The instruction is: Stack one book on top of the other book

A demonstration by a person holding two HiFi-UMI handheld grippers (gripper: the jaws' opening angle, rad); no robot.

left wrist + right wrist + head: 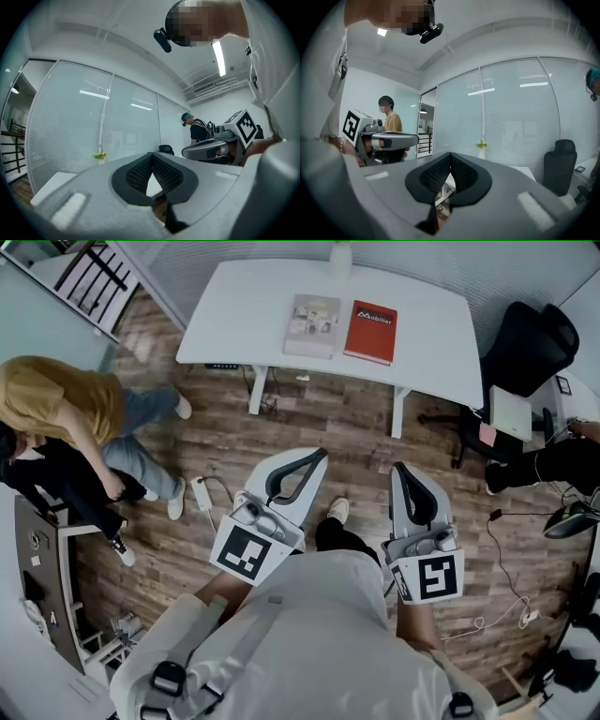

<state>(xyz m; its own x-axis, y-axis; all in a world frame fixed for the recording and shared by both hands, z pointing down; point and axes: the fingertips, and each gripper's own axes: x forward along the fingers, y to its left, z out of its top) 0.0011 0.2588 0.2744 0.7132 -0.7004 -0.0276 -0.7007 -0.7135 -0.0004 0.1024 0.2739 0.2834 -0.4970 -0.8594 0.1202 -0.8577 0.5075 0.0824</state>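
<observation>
Two books lie side by side on a white table [253, 310] far ahead in the head view: a pale grey book [312, 325] on the left and a red book [371, 332] on the right. My left gripper [317, 457] and right gripper [398, 468] are held level over the wooden floor, well short of the table. Both are shut with nothing between the jaws. In the left gripper view the left gripper [152, 154] has its pads [138, 174] meeting at the tips. The right gripper [450, 155] in its own view looks the same.
A black office chair [530, 343] stands right of the table. A person in a yellow top [66, 409] is at the left, another person [562, 460] at the right edge. Cables [502, 568] trail on the floor. A small vase with flowers [481, 149] stands on the table's far side.
</observation>
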